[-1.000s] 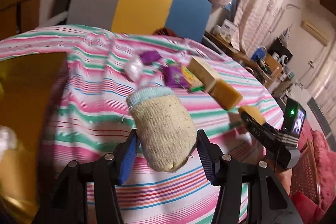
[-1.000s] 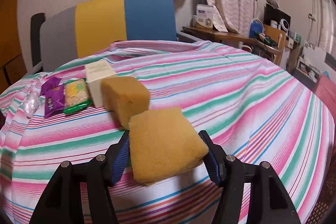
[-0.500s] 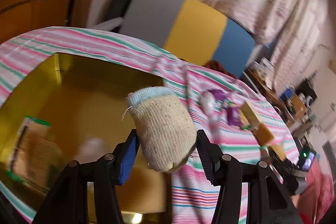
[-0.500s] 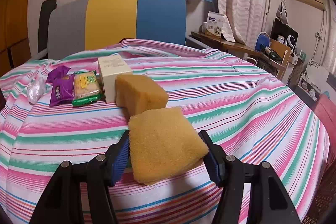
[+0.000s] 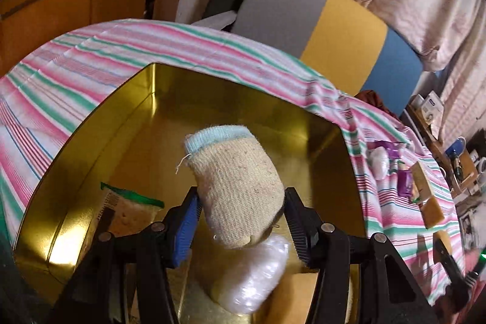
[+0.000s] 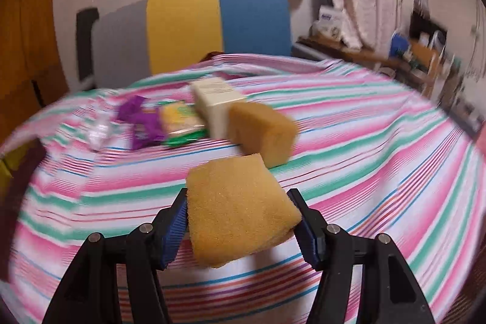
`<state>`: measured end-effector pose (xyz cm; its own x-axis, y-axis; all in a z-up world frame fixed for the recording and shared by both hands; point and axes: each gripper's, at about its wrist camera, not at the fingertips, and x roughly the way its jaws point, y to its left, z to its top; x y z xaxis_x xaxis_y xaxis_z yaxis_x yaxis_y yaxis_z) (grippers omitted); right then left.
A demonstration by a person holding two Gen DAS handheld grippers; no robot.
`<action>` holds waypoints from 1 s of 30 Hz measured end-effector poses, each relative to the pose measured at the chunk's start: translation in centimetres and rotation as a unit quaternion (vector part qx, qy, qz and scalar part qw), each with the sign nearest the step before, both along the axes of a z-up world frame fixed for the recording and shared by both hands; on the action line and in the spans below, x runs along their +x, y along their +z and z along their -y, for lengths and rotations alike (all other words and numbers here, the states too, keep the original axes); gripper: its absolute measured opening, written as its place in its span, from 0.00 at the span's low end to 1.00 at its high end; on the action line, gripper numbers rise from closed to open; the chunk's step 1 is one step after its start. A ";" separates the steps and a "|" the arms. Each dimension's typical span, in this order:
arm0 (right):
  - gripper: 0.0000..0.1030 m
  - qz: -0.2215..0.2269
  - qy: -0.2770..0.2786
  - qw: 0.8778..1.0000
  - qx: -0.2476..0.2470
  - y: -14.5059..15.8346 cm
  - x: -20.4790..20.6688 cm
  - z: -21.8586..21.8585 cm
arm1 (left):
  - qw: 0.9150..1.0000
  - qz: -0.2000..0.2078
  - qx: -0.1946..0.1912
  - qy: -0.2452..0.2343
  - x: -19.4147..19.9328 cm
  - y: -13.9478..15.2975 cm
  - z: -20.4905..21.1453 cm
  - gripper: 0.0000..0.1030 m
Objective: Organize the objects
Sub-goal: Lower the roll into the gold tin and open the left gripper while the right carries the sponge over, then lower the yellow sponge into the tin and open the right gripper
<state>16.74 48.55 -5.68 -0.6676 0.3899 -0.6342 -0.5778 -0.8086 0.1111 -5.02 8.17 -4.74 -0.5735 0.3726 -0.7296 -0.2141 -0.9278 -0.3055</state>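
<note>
Your left gripper (image 5: pixel 241 222) has its jaws clamped on the lower half of a beige knit sock (image 5: pixel 237 187), whose pale blue cuff points away from you; the pads press in from both sides and the weave bulges slightly between them, so judge it as soft, light and compressible, unlikely to slip against the ribbed pads but liable to sag or unroll if you loosen even a little. It hangs above the open gold tin (image 5: pixel 145 111), over the near right part of the floor, where a clear plastic bag (image 5: pixel 258 275) lies just under the toe and a green-edged snack packet (image 5: pixel 127 208) leans against the near left wall. Your right gripper (image 6: pixel 240 220) holds a yellow sponge (image 6: pixel 240 208) by its two side faces, lifted clear of the striped tablecloth (image 6: pixel 364 148); the foam looks very light and springy, so a squeeze at mid-thickness suits it, and it would likely bounce on release from height. Beyond it on the cloth sit a second sponge (image 6: pixel 262 132) touching a cream box (image 6: pixel 217 108), then a green and yellow packet (image 6: pixel 180 122), purple wrappers (image 6: pixel 144 123) and a small clear bag (image 6: pixel 97 131) further left. Those wrappers will probably be slick and crinkly, best taken across their flat bodies. The right view is blurred, so finer detail there cannot be read.
</note>
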 end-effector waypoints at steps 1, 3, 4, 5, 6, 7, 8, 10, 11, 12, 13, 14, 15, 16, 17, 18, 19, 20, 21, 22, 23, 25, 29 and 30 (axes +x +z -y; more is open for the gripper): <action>0.62 -0.010 0.013 1.000 -0.014 0.3 -0.3 1.0 | 1.000 0.003 -0.002 0.003 -0.1 -0.2 0.2 0.54; 0.62 -0.023 0.044 0.998 -0.032 0.8 -1.3 3.1 | 1.000 0.008 -0.003 0.009 0.0 -0.4 0.4 0.54; 0.62 -0.027 0.057 0.997 -0.034 1.1 -1.6 4.1 | 1.000 0.008 -0.002 0.012 0.0 -0.5 0.5 0.55; 0.62 -0.031 0.072 0.996 -0.035 1.4 -2.0 5.1 | 1.000 0.007 -0.002 0.015 0.2 -0.5 0.6 0.58; 0.62 -0.034 0.090 0.995 -0.036 1.8 -2.5 6.3 | 1.000 0.006 -0.001 0.016 0.4 -0.4 0.7 0.64; 0.62 -0.038 0.111 0.992 -0.038 2.1 -3.1 7.6 | 1.000 0.004 0.001 0.018 0.6 -0.4 0.9 0.67; 0.62 -0.040 0.124 0.991 -0.039 2.3 -3.4 8.6 | 1.000 0.000 0.001 0.020 1.0 -0.2 1.0 0.72; 0.62 -0.044 0.160 0.985 -0.039 2.9 -4.3 10.9 | 1.000 -0.009 -0.002 0.026 1.7 0.0 1.2 0.79; 0.62 -0.045 0.170 0.984 -0.040 3.1 -4.6 11.6 | 1.000 -0.012 -0.004 0.027 2.1 0.0 1.3 0.82; 0.62 -0.047 0.189 0.980 -0.040 3.5 -5.0 12.8 | 1.000 -0.014 -0.004 0.026 2.4 0.1 1.4 0.84; 0.62 -0.047 0.201 0.978 -0.041 3.6 -5.3 13.6 | 0.999 -0.017 -0.004 0.026 2.8 0.1 1.5 0.86; 0.62 -0.045 0.214 0.975 -0.043 3.7 -5.7 14.3 | 0.999 -0.020 -0.006 0.029 3.3 0.2 1.7 0.89; 0.62 -0.043 0.234 0.970 -0.047 3.9 -6.3 15.5 | 0.999 -0.022 -0.006 0.030 3.6 0.3 1.8 0.92; 0.62 -0.042 0.245 0.967 -0.047 4.0 -6.8 16.3 | 0.999 -0.024 -0.004 0.031 4.1 0.4 2.0 0.93; 0.62 -0.040 0.256 0.965 -0.045 4.1 -7.2 17.0 | 0.999 -0.025 -0.002 0.031 4.4 0.4 2.2 0.95; 0.62 -0.038 0.270 0.961 -0.043 4.2 -7.7 18.0 | 0.999 -0.027 -0.001 0.032 4.8 0.5 2.4 0.95; 0.62 -0.034 0.286 0.957 -0.040 4.3 -8.3 19.1 | 0.999 -0.028 -0.002 0.032 5.2 0.6 2.7 0.95; 0.62 -0.030 0.297 0.954 -0.037 4.4 -8.6 19.9 | 0.999 -0.030 -0.002 0.032 5.5 0.6 2.9 0.96; 0.62 -0.021 0.311 0.950 -0.032 4.3 -9.3 21.0 | 0.999 -0.030 -0.004 0.032 5.7 0.6 3.0 0.96; 0.62 -0.018 0.317 0.948 -0.028 4.3 -9.7 21.6 | 0.999 -0.030 -0.005 0.034 5.9 0.7 3.2 0.97; 0.62 -0.016 0.324 0.946 -0.025 4.3 -10.1 22.3 | 0.999 -0.030 -0.006 0.035 6.0 0.7 3.3 0.97; 0.62 -0.014 0.339 0.941 -0.018 4.4 -11.0 23.5 | 0.999 -0.029 -0.003 0.039 6.2 0.8 3.9 0.97; 0.62 -0.010 0.354 0.935 0.002 4.6 -12.5 25.1 | 0.998 -0.027 -0.001 0.050 6.6 0.8 4.9 0.97; 0.62 -0.006 0.356 0.934 0.008 4.6 -13.1 25.5 | 0.998 -0.025 0.001 0.053 6.7 0.8 5.2 0.97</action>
